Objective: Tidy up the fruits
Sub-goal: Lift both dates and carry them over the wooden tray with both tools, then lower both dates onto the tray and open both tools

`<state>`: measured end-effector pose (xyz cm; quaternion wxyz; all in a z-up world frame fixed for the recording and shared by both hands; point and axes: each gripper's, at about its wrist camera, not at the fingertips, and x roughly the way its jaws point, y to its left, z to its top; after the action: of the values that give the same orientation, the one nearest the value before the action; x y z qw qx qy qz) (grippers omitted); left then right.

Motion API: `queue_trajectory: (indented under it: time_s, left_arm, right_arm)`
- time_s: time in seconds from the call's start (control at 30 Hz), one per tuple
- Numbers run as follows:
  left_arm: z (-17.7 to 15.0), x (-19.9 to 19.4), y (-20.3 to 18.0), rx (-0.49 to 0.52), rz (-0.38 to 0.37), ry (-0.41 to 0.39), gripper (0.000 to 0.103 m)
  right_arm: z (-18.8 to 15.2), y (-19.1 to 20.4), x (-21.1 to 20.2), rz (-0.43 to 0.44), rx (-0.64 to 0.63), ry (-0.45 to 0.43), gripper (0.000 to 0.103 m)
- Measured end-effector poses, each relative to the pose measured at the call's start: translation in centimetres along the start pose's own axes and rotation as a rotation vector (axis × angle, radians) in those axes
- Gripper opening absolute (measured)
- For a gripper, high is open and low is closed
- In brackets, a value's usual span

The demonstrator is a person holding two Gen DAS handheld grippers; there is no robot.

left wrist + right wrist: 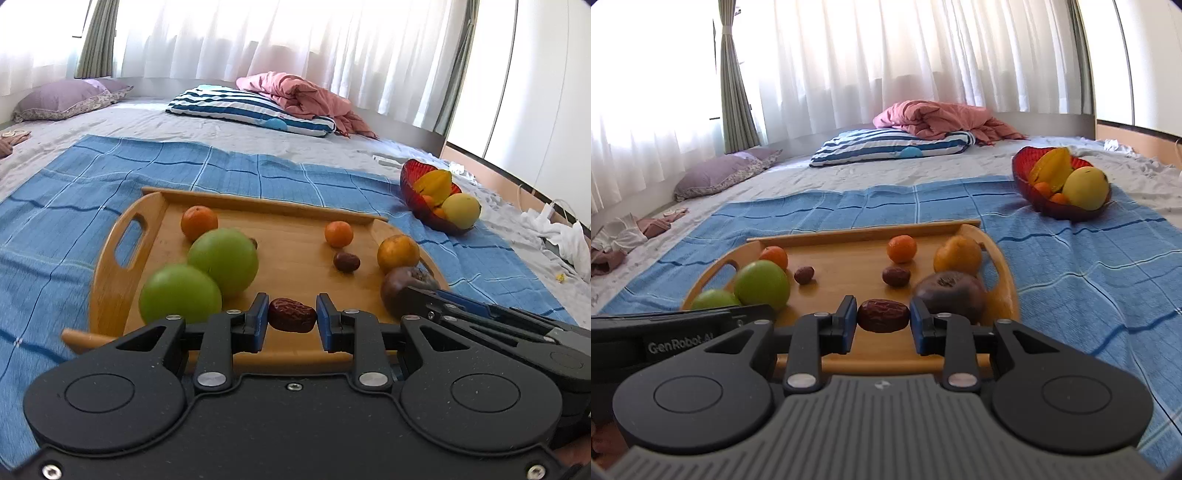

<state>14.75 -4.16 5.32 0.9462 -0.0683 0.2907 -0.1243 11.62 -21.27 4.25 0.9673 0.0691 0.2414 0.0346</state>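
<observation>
With both grippers each pinching a wrinkled red date, the main risk is a drop on the way over to the red bowl (1023,162). The left gripper (291,314) has its blue pads nearly closed on one date (292,315), held only by its ends; the right gripper (883,315) grips a second date (883,315) the same way. Both dates look clear of the wooden tray (110,280), above its near edge. The skin is slick and shrivelled, so any twist of the wrist could squirt a date out onto the blue cloth (1089,280).

The two tools sit very close together, the right one's arm right beside the dark purple fruit (402,288). They could knock each other, or nudge that fruit or the green apples (221,258) so they roll.

The bowl, far right and well apart from the tray, is already piled with a starfruit (1051,166) and a yellow pear-like fruit (1086,188). A date dropped on top may bounce off.
</observation>
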Motion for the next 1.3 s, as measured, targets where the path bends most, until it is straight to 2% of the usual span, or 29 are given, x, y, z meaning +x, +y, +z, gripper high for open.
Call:
queue_trajectory:
  time_s: [0.2,0.53,0.7,0.93,1.17,1.3]
  left_arm:
    - [2.6,1.7,0.6,-0.03,-0.014,0.036,0.026]
    - [5.3,4.0,1.5,-0.022,0.021,0.075,0.026]
    - [6.2,5.4,2.5,-0.059,0.006,0.116,0.026]
    - [6.9,6.9,1.7,-0.032,-0.03,0.175,0.026]
    - [7.8,9.7,1.5,-0.043,-0.037,0.276,0.026]
    - [7.5,10.6,1.4,-0.042,-0.027,0.3,0.026]
  right_arm:
    - [2.5,-0.4,1.7,0.02,0.036,0.033,0.036]
    - [5.1,-0.7,4.4,0.049,0.055,0.084,0.036]
    - [5.3,-0.6,6.0,0.065,0.057,0.136,0.036]
    - [4.8,-0.6,7.3,0.078,0.051,0.197,0.036]
    - [4.2,-0.8,7.5,0.088,0.036,0.218,0.036]
    - [3.7,-0.4,7.6,0.08,-0.007,0.223,0.036]
